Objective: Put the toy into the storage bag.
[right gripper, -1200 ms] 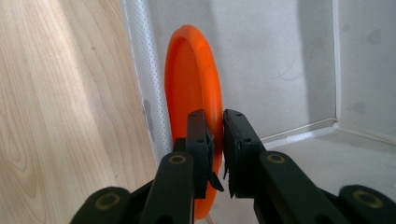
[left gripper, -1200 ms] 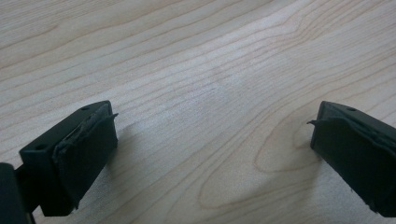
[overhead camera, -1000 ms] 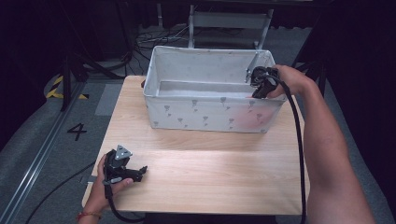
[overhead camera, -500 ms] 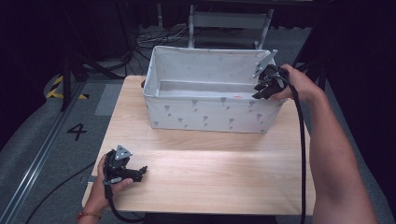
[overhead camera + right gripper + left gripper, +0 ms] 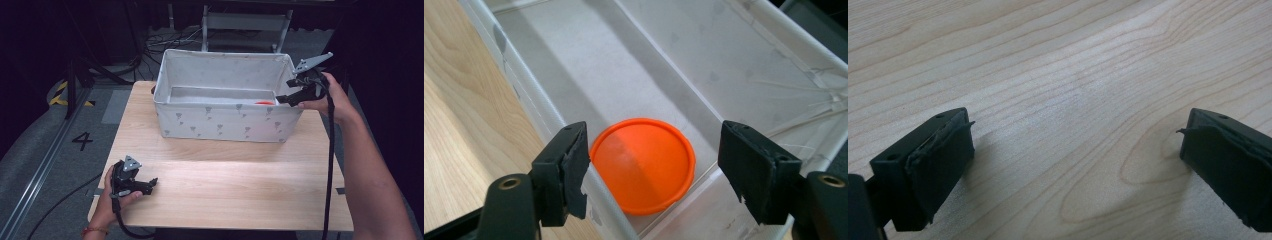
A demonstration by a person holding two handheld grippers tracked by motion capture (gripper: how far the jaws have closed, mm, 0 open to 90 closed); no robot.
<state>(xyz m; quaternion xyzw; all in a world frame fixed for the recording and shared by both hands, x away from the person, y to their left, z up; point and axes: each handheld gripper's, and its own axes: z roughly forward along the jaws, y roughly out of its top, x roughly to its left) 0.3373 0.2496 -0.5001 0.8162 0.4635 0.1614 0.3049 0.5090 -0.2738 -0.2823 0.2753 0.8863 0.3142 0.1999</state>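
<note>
Right gripper (image 5: 295, 96) hung over the right end of the bin (image 5: 220, 125), jaws just opened and wide apart, nothing between the pads. Disc (image 5: 643, 165) lay flat on the bin floor in that right-end corner, below the jaws and clear of them, touching or almost touching the near wall. Looked like a drop-off, done. Risk from here, as I judged it: the near jaw sat right over the bin's fabric rim, so pulling back low could snag the soft wall and drag or tip the bin; the cable could catch the rim too. Left gripper (image 5: 142, 184) rested on the table (image 5: 240, 185) near its front-left corner, jaws wide open, holding nothing.
</note>
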